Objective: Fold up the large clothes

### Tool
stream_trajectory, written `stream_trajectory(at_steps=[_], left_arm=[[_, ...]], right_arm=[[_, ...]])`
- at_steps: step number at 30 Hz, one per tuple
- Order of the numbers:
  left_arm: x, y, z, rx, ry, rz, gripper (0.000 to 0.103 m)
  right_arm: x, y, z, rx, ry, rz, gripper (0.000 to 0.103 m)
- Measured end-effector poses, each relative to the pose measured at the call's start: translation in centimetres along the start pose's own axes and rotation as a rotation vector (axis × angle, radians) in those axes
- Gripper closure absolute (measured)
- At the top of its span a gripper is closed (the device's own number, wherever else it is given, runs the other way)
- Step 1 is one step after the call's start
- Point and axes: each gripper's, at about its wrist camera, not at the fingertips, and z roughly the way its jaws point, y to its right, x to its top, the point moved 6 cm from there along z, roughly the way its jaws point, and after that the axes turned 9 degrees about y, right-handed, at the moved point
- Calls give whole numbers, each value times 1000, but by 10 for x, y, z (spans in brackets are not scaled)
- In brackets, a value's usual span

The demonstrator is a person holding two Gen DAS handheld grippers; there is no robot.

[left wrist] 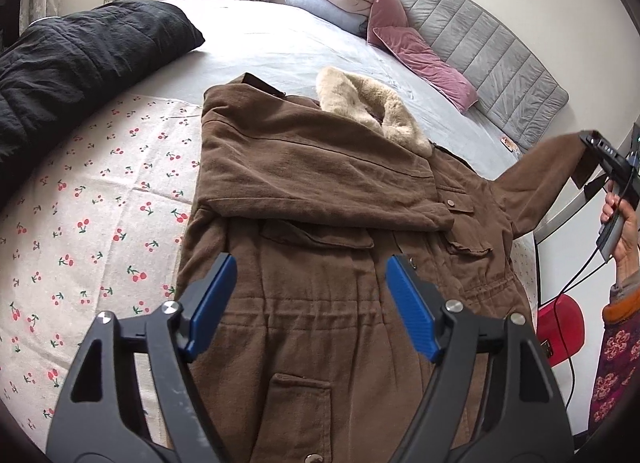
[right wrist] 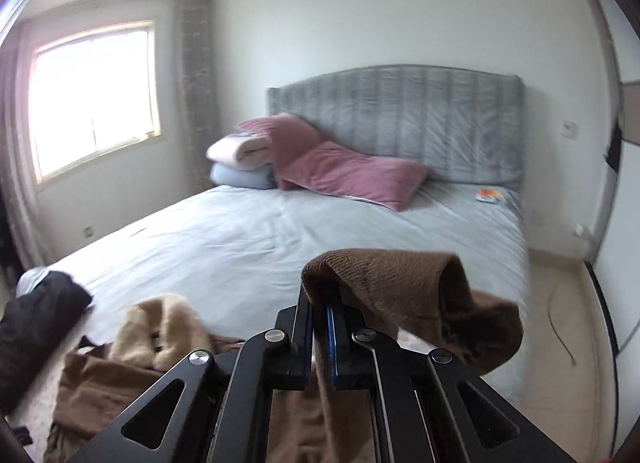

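I see a brown coat [left wrist: 320, 223] with a fur collar [left wrist: 372, 107] lying flat on the bed [left wrist: 280, 47], my left gripper [left wrist: 310, 303] hovering above it with fingers spread and empty, while my right gripper [right wrist: 320, 315] has its fingers clamped on the coat's lifted sleeve [right wrist: 400, 279].

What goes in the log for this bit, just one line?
left claw: open, above brown coat | right claw: shut on coat sleeve, lifted | other sleeve: folded across chest
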Motion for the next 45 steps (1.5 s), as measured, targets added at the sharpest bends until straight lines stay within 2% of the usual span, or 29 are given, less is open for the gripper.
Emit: stream_trajectory(at_steps=[3, 5, 7, 8, 10, 11, 13, 14, 19, 22, 25, 26, 28, 29, 30, 33, 34, 37, 38, 39, 41, 42, 44, 45], left_arm=[[0, -7, 2, 3, 3, -7, 25], [-1, -10, 3, 2, 6, -4, 25], [-3, -13, 4, 4, 0, 1, 25], [-3, -15, 5, 6, -1, 5, 25], [-3, -17, 7, 15, -4, 11, 25], [-3, -18, 8, 20, -5, 11, 25], [-2, -16, 12, 15, -8, 10, 25], [-2, -12, 16, 15, -17, 17, 25], [11, 22, 62, 18, -93, 127, 25], [28, 42, 101, -7, -145, 131, 25], [38, 51, 142, -1, -182, 115, 26], [40, 53, 156, 7, -193, 106, 27], [38, 54, 179, 23, -219, 97, 42], [36, 54, 190, 43, -236, 105, 45], [34, 54, 200, 72, -245, 119, 52], [36, 59, 207, 90, -213, 141, 93], [40, 60, 202, 109, -182, 138, 98], [57, 61, 174, 133, -31, 117, 101], [61, 57, 170, 188, -1, 134, 103], [62, 53, 168, 259, 21, 174, 103], [59, 48, 173, 321, -20, 236, 101], [57, 47, 174, 316, -37, 246, 101], [57, 57, 170, 254, -21, 254, 99], [58, 64, 168, 224, -5, 263, 93]], right_arm=[[-13, -92, 9, 222, -70, -60, 96], [-43, -150, 13, 422, -187, -100, 91], [-82, -204, 9, 677, -355, -162, 77], [-98, -219, 2, 742, -394, -197, 76], [-116, -233, -8, 771, -383, -275, 72], [-120, -233, -9, 764, -369, -294, 68], [-123, -220, -4, 724, -353, -277, 52], [-123, -207, 2, 690, -349, -260, 50], [-132, -118, 44, 458, -381, -155, 49], [-157, -78, 62, 358, -422, -81, 49], [-178, -36, 74, 295, -437, 15, 49], [-182, -23, 77, 281, -440, 53, 49], [-193, 9, 89, 247, -449, 153, 49], [-197, 22, 94, 231, -455, 198, 49], [-202, 35, 98, 213, -461, 238, 49], [-216, 58, 107, 191, -473, 317, 49], [-222, 65, 112, 193, -483, 338, 49], [-226, 74, 129, 186, -515, 345, 49], [-223, 75, 134, 183, -511, 345, 49], [-219, 75, 141, 186, -505, 356, 49], [-215, 75, 157, 212, -501, 399, 49], [-215, 74, 165, 221, -502, 418, 49], [-219, 73, 183, 208, -518, 441, 49], [-224, 74, 192, 187, -527, 465, 52]])
